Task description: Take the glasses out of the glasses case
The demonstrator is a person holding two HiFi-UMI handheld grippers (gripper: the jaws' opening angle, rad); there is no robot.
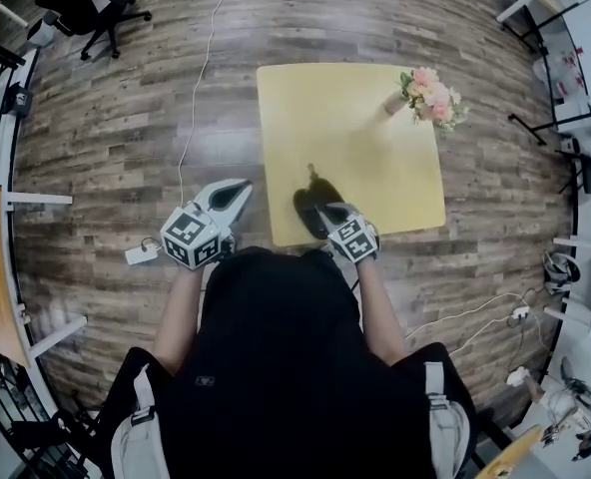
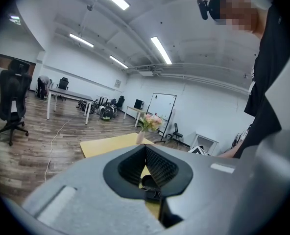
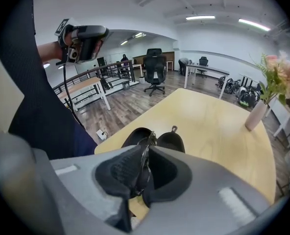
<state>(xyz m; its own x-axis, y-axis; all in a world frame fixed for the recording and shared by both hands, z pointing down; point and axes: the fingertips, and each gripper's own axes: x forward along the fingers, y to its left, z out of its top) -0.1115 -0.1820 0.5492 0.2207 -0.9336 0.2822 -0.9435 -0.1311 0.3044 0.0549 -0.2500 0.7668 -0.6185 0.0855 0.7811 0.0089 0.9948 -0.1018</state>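
A black glasses case point(image 1: 308, 211) lies open near the front edge of the yellow table point(image 1: 325, 118). In the right gripper view its two halves point(image 3: 172, 142) show just past the jaws. My right gripper point(image 3: 147, 150) is shut on the thin dark frame of the glasses point(image 3: 145, 163), right over the case. In the head view this gripper point(image 1: 327, 214) hangs above the case. My left gripper point(image 1: 242, 188) is held up off the table's left side, shut with nothing in it. In its own view the left gripper point(image 2: 145, 148) points towards the table.
A vase of pink flowers point(image 1: 430, 96) stands at the table's far right corner. A white cable point(image 1: 201, 68) and a white adapter point(image 1: 141, 254) lie on the wood floor to the left. An office chair point(image 1: 91, 3) is at the far left, with desks along the room's edges.
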